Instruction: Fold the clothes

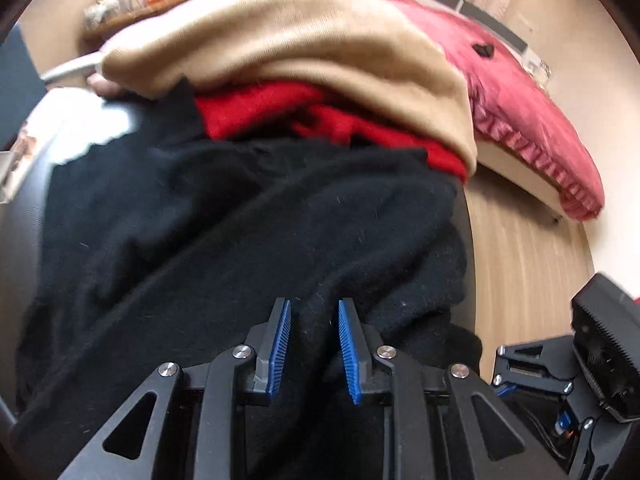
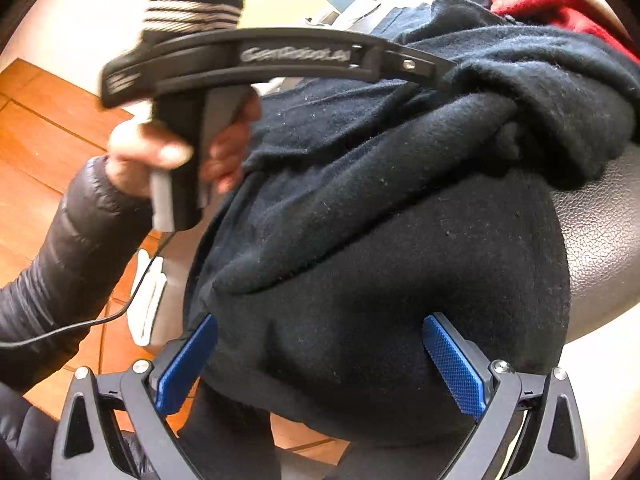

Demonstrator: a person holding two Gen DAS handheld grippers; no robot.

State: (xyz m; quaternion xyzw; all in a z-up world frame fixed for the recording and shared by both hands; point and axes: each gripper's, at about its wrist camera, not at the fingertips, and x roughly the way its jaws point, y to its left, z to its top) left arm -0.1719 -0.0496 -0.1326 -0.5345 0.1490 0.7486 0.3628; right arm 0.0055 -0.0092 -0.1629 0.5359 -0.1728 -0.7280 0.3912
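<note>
A black knit garment (image 1: pixel 224 240) lies crumpled on a dark leather seat, below a red garment (image 1: pixel 280 112) and a beige one (image 1: pixel 288 36). My left gripper (image 1: pixel 315 312) is shut on a fold of the black garment between its blue pads. In the right wrist view the same black garment (image 2: pixel 380 240) fills the middle. My right gripper (image 2: pixel 320 328) is open, its blue pads wide apart on either side of the garment's bulging edge. The left gripper's body and the hand that holds it (image 2: pixel 180 152) show at upper left.
A grey leather seat (image 2: pixel 600 248) carries the pile. A pink ruffled cushion (image 1: pixel 532 120) lies on a pale surface at the right. Wood floor (image 2: pixel 44 140) lies at the left. A cable (image 2: pixel 120 312) hangs from the left handle. The right gripper's body (image 1: pixel 592 352) sits at lower right.
</note>
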